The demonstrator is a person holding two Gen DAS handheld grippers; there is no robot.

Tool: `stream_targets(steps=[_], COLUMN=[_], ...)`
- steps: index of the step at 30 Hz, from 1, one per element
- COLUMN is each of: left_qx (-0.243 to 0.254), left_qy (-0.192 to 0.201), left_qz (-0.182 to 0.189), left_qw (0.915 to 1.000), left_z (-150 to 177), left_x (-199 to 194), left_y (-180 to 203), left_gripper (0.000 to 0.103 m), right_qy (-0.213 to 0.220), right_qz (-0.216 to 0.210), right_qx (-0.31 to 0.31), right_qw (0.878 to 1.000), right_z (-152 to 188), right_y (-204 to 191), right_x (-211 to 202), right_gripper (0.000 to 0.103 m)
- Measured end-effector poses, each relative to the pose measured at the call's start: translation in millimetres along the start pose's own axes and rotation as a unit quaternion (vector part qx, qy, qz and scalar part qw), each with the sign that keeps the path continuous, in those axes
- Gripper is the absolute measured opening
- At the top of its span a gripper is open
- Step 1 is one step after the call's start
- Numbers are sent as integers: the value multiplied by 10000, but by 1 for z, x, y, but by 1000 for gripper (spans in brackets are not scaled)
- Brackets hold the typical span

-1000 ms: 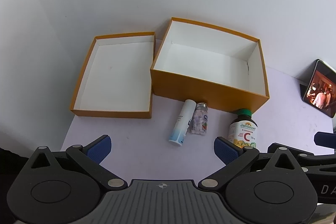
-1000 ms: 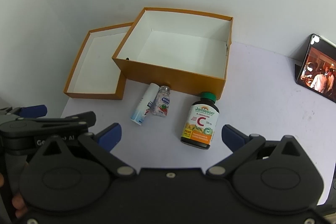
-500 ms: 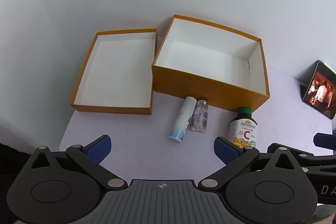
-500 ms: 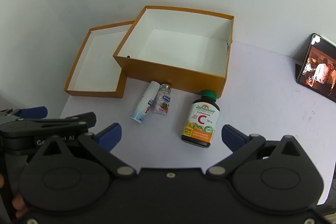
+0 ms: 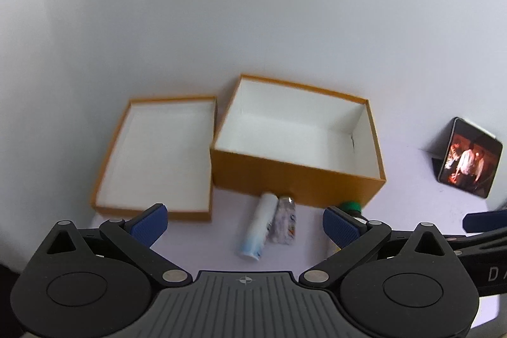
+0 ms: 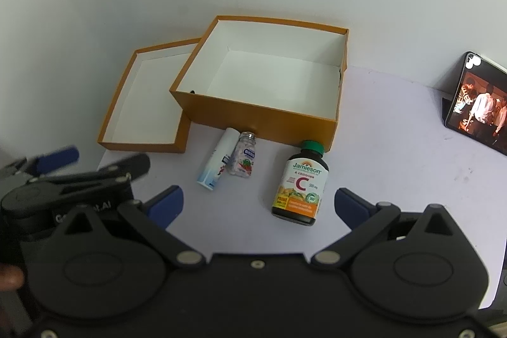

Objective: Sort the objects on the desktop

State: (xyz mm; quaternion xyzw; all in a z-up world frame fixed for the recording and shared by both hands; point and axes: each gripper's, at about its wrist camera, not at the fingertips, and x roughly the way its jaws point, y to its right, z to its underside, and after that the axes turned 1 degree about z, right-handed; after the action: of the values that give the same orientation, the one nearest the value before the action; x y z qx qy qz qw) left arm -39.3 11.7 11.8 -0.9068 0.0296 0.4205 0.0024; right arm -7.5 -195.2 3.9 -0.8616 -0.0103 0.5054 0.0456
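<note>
Left wrist view: left gripper (image 5: 244, 222) hanging wide open, gripping nothing, over white tube (image 5: 258, 227) and small clear bottle (image 5: 285, 224) lying side by side before orange box (image 5: 294, 176).

Right wrist view: right gripper (image 6: 258, 201) gaping wide, empty; vitamin C bottle (image 6: 301, 184) lying between its 2 fingertips, by box front.

orange box (image 6: 259, 122), green-capped bottle (image 6: 301, 182)
</note>
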Motion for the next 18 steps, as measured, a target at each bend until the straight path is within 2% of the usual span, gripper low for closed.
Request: stream_targets(steps=[4,7,18], left_qx=[-312,-420,-354], left_qy=[-513,-564,-585], left_qz=[160,265,241], left_qw=[9981,9972,9974], left_z=[-8,-7,-5], left_x=[7,8,8], left_y=[-5,-8,-9], left_gripper=[103,103,103], right_qy=[23,53,34], right_qz=[-25,-55,-83], right_qx=[27,18,-38], right_qw=[10000,10000,10000], right_z=[0,-1,-3], right_y=[0,0,-4], right_x=[-1,-2,-1], right_gripper=[103,103,103])
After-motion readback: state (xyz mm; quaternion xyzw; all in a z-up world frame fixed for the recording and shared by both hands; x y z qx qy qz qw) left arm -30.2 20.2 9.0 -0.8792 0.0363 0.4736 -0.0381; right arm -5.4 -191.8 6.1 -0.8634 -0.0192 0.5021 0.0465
